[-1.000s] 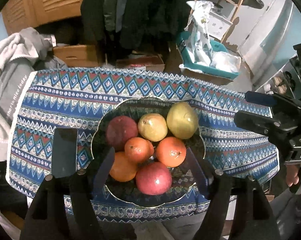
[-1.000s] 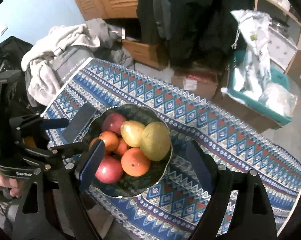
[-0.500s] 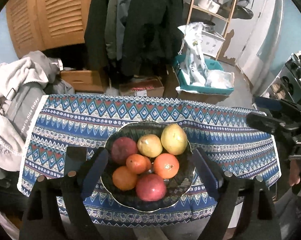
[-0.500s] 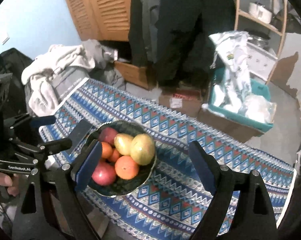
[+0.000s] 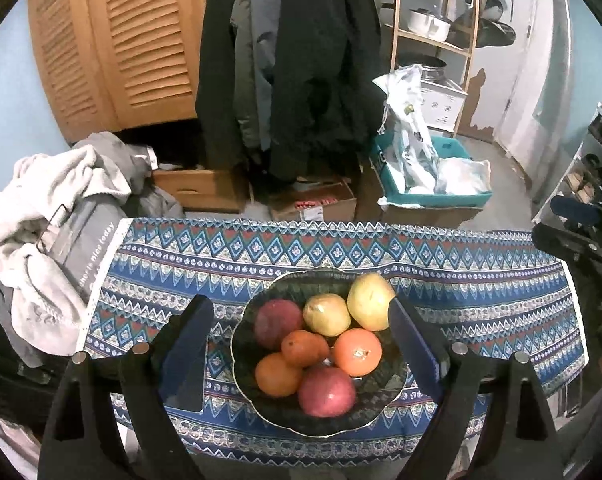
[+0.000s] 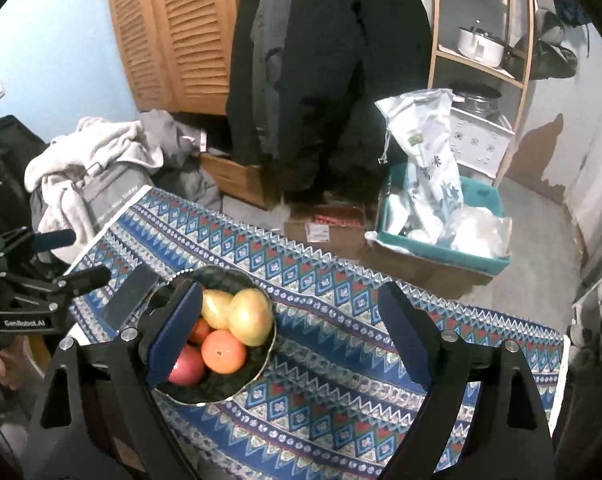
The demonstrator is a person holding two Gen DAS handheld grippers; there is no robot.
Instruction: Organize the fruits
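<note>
On the patterned tablecloth (image 5: 481,280), at your six o'clock, the fruit bowl (image 5: 261,400) holds all seven fruits; both your left gripper (image 5: 301,344) and right gripper (image 6: 293,332) gape empty, so nothing looks left

- In your right wrist view, the near blue pad (image 6: 176,334) covers the bowl's (image 6: 257,368) left side, hiding the fruit behind it.
- A flat dark object (image 6: 130,294) beside the bowl is too indistinct for you to name.
- In your left wrist view, the other gripper (image 5: 581,240) is cut off at the right edge.
- Print on the grey garment (image 5: 91,248) is only partly legible.
</note>
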